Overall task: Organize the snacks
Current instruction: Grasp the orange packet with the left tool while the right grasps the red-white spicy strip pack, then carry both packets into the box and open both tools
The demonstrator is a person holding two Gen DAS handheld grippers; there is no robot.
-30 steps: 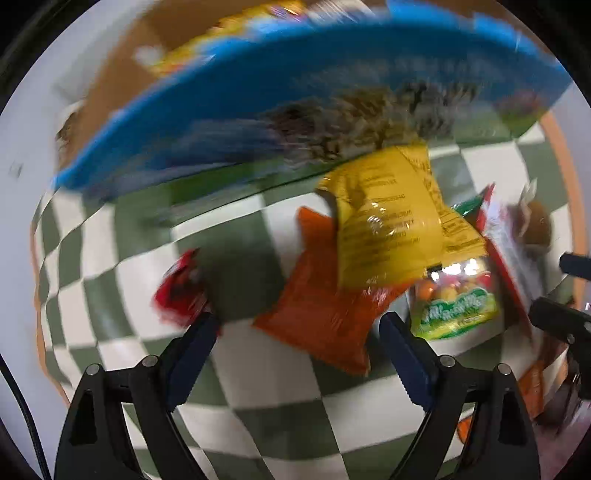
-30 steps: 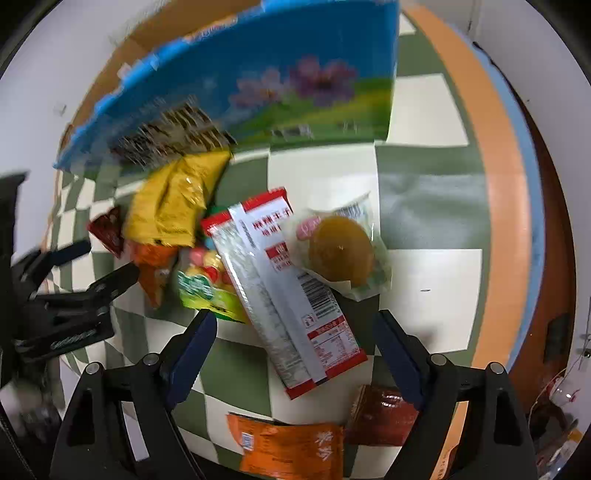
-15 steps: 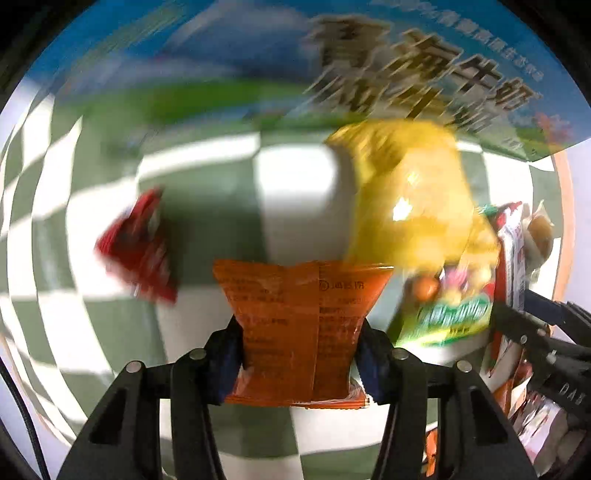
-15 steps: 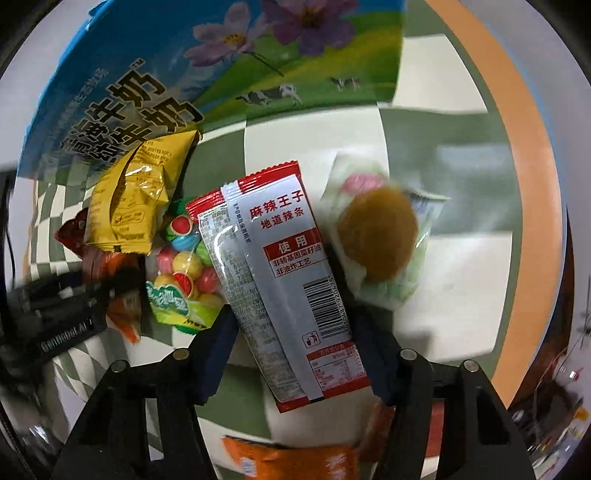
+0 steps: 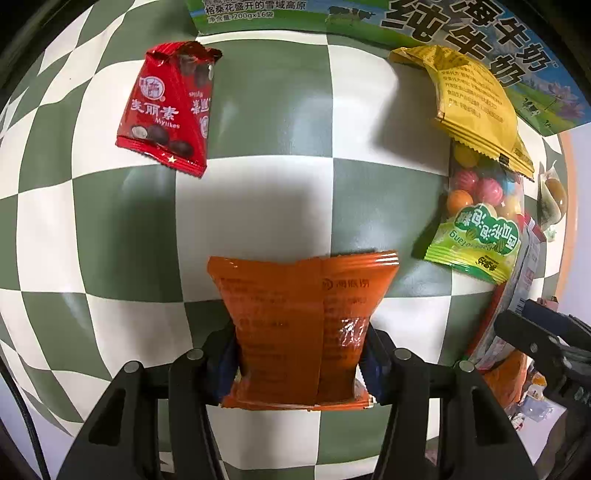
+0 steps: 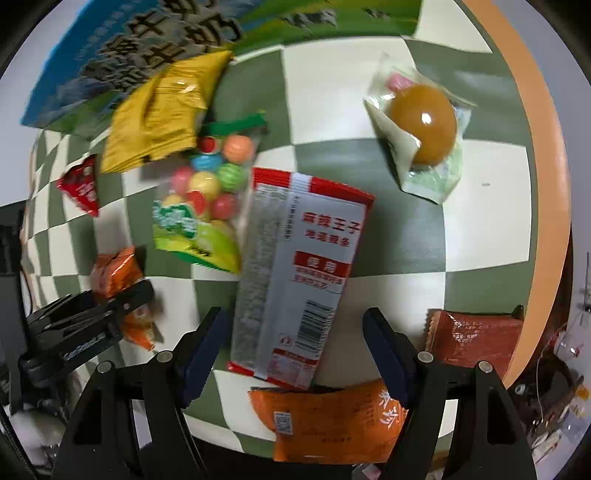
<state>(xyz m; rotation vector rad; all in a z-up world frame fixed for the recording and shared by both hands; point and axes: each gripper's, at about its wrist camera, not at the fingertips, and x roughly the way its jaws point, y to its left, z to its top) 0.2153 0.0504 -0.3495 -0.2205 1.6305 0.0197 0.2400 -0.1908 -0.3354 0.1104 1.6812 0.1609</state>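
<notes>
L gripper (image 5: pixel 299 354) dropped, jaws now clamping orange packet (image 5: pixel 301 321); R jaws reopening.

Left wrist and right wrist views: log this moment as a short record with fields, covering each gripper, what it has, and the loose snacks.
left gripper: shut on the orange packet, pads pressing its sides
right gripper: jaws have just been opening; red-and-grey packet lies between the pads, untouched
surface: green-and-white checked cloth
loose snacks: red chocolate bag, yellow packet, gumball bag, wrapped round pastry, brown packet
overlap: yellow packet lies over the gumball bag's top
backdrop: blue milk carton box
</notes>
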